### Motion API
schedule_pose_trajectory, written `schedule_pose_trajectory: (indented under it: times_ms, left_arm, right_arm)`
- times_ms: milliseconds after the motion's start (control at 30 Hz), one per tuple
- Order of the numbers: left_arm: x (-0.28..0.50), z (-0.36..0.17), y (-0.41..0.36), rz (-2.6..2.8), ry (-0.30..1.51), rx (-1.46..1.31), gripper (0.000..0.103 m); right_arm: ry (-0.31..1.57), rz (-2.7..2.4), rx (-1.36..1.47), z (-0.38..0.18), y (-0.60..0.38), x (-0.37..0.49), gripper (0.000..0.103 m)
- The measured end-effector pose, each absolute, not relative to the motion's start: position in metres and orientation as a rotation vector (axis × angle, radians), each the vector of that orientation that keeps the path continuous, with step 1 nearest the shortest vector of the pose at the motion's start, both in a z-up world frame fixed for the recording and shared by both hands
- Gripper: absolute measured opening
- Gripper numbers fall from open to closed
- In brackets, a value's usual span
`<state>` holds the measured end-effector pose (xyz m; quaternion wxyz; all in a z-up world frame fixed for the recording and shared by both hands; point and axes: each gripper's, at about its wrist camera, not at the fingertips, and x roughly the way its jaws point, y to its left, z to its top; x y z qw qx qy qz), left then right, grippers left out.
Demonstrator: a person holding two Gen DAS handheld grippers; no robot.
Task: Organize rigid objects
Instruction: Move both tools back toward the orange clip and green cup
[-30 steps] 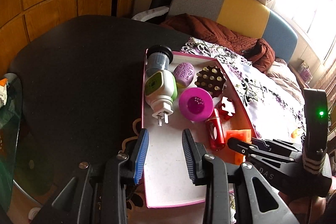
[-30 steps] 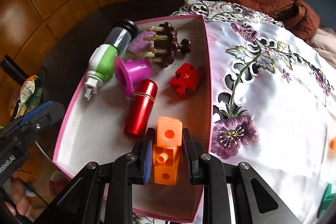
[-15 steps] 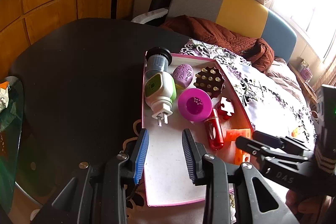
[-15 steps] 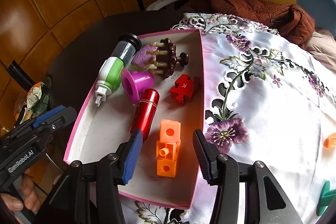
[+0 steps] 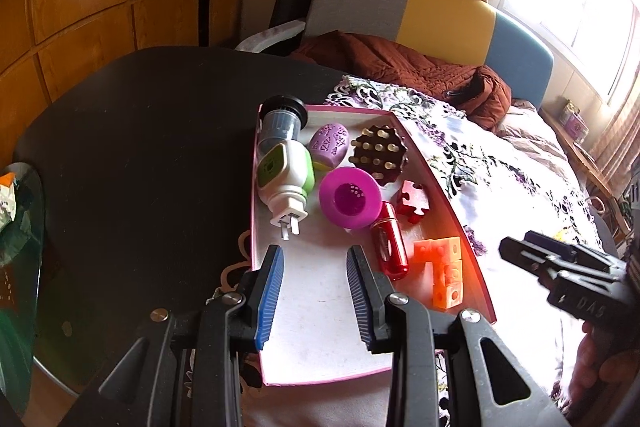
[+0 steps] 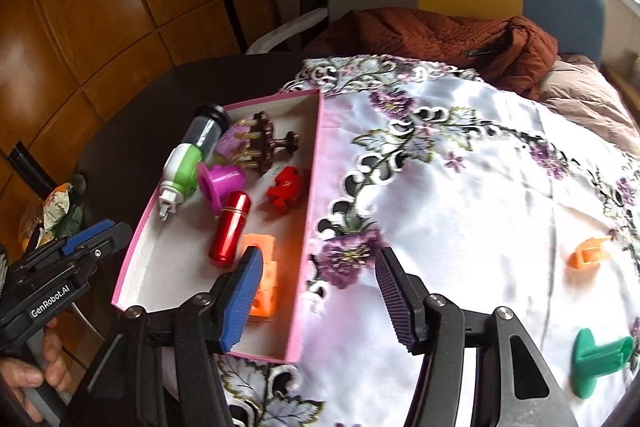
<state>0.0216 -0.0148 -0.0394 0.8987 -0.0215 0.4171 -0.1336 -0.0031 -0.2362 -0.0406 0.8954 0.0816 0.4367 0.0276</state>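
An orange block of joined cubes (image 5: 444,267) (image 6: 266,269) lies in the near right corner of the pink tray (image 5: 474,267) (image 6: 316,187). My right gripper (image 6: 320,297) (image 5: 560,267) hovers above the tray's right wall. Its jaws are opening and nothing is between them. In the tray also lie a red cylinder (image 5: 390,247), a red puzzle piece (image 5: 412,201), a magenta cup (image 5: 350,197), a white-green plug-in device (image 5: 284,175), a purple egg (image 5: 330,147) and a brown studded disc (image 5: 378,155). My left gripper (image 5: 316,291) (image 6: 92,239) hangs over the tray's left side, narrowly open, holding nothing.
An orange piece (image 6: 586,253) and a green piece (image 6: 600,355) lie on the embroidered white cloth (image 6: 460,207) to the right. The tray sits on a dark round table (image 5: 140,147). A brown jacket (image 6: 440,31) lies on the sofa behind. A snack bag (image 6: 56,211) sits at the left.
My right gripper let go of the orange block, opened, and drew back up and to the right. The block now lies in the tray. The left gripper stayed put.
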Motion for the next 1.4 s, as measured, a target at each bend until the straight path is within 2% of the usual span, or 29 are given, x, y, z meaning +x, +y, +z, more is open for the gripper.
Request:
schedule_pose_trajectory:
  times_ms: [500, 567, 767, 1033, 1267, 1400]
  left_arm:
    - [0.011, -0.026, -0.053, -0.367, 0.828, 0.071, 0.032]
    - [0.009, -0.024, -0.062, -0.385, 0.824, 0.093, 0.032]
    - [0.002, -0.021, -0.104, -0.508, 0.833, 0.169, 0.033]
    - [-0.024, -0.028, -0.193, -0.811, 0.848, 0.285, 0.041]
    - [-0.059, -0.042, -0.274, -1.08, 0.868, 0.402, 0.058]
    - [-0.073, -0.046, -0.314, -1.174, 0.867, 0.441, 0.059]
  right_arm:
    - [0.806, -0.23, 0.249, -0.007, -0.367, -0.051, 0.068]
    - [0.792, -0.285, 0.274, -0.004, -0.391, -0.062, 0.071]
    - [0.745, -0.488, 0.395, -0.012, -0.465, -0.096, 0.073]
    - [0.603, -0.689, 0.7, -0.022, -0.53, -0.149, 0.073]
    - [0.583, -0.692, 0.762, -0.025, -0.538, -0.156, 0.075]
    - [0.589, -0.697, 0.785, -0.028, -0.541, -0.158, 0.076]
